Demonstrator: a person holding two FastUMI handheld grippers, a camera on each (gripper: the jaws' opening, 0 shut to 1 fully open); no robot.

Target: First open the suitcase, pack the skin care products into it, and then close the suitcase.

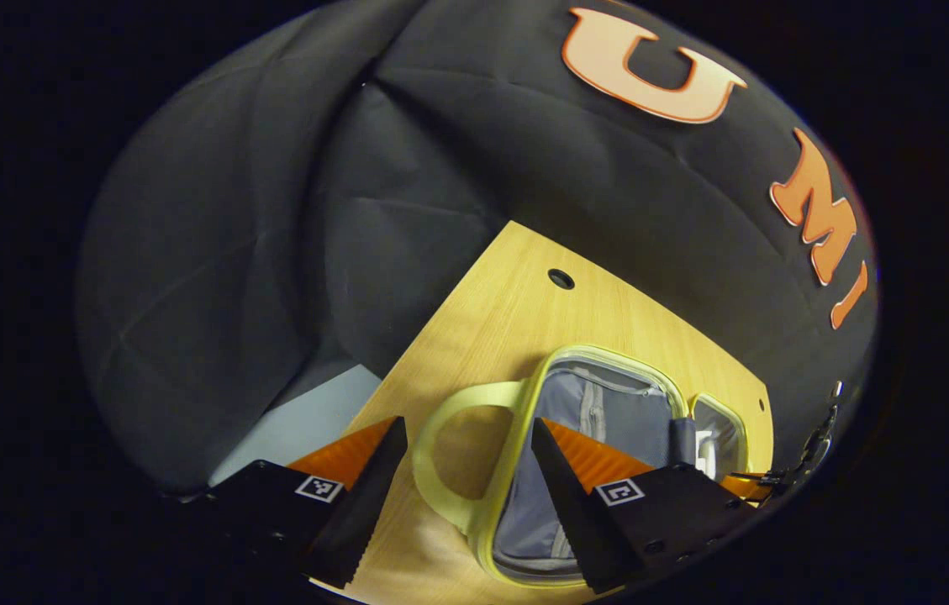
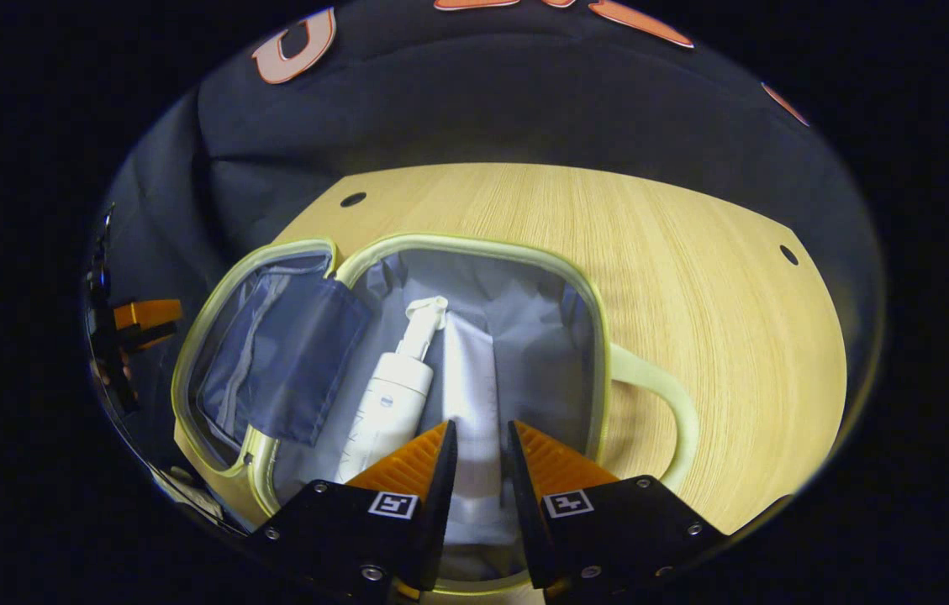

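Note:
A small yellow-green suitcase [image 2: 474, 244] lies open on the wooden table [image 2: 693, 252], both grey-lined halves facing up. In the half with the handle [image 2: 667, 403] lie a white pump bottle [image 2: 394, 395] and a pale tube [image 2: 474, 378]. My right gripper [image 2: 480, 449] hangs over that half with its fingers closed on the tube's near end. In the left gripper view the suitcase [image 1: 608, 357] is seen from the other side. My left gripper [image 1: 466, 433] is open, its fingers spread to either side of the other handle loop [image 1: 440, 420].
The table [image 1: 508, 294] has small round holes near its corners and ends at the black cloth wall. Bare wood lies to the right of the suitcase in the right gripper view. The other gripper [image 2: 138, 323] shows at that view's left edge.

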